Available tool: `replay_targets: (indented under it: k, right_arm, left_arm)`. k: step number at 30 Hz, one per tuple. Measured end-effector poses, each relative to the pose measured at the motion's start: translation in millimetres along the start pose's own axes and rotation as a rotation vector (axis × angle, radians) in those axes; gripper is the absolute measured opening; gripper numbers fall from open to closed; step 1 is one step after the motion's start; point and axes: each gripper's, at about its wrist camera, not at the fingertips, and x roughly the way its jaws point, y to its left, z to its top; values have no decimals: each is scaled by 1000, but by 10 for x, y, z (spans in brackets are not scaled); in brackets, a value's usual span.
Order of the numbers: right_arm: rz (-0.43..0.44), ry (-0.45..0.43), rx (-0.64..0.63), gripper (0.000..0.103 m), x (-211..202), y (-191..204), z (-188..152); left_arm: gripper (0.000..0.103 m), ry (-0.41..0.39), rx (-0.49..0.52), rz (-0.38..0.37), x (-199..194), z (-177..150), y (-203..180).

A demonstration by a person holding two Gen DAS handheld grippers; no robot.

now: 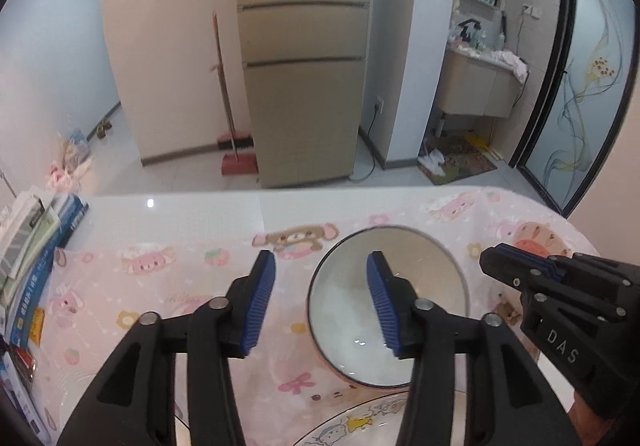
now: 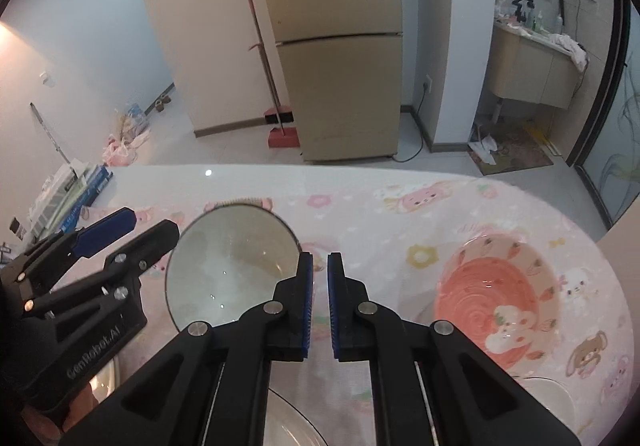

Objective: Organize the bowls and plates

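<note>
Black linkage arms of the left gripper (image 1: 321,300) filled the lower part of the left wrist view, ending in two blue ribbed pads (image 1: 262,300). The pads stood well apart with nothing between them; the jaws were released and held no object.

Beyond the right-hand pad sat a white bowl (image 1: 352,326), upright on the tablecloth (image 1: 160,286). The bowl was empty and its rim was untouched by either gripper. At the bottom edge of the same view, the rim of a plate (image 1: 360,424) with cartoon figures was partly visible, just in front of the bowl.

The right gripper (image 2: 320,304) pointed down toward the tablecloth. Its two pads were nearly pressed together, with only a narrow slit between them and nothing clamped; the fingers were clenched on air. In the right wrist view, the white bowl lay left of this gripper, between the two grippers.

A pink bowl (image 2: 496,298) with a rabbit motif stood upright further right on the tablecloth, well apart from the white bowl. Another white rim (image 2: 556,394) showed near the lower right corner; its type could not be determined.

Books (image 1: 36,254) were stacked at the table's left edge. A fridge (image 1: 304,86) and a broom (image 1: 230,118) stood behind the table.
</note>
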Motion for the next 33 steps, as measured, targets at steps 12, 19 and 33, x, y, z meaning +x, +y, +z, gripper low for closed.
replay_targets:
  k: [12, 19, 33]
  right_arm:
    - [-179, -382, 151, 57, -1641, -821, 90]
    - [-254, -407, 267, 57, -1921, -1333, 3]
    - [-198, -140, 418, 57, -1186, -2001, -13]
  left_arm:
    - [103, -362, 102, -77, -1122, 166, -549]
    - [103, -317, 122, -98, -1138, 537, -1034]
    - [103, -65, 23, -193, -111, 484, -1567]
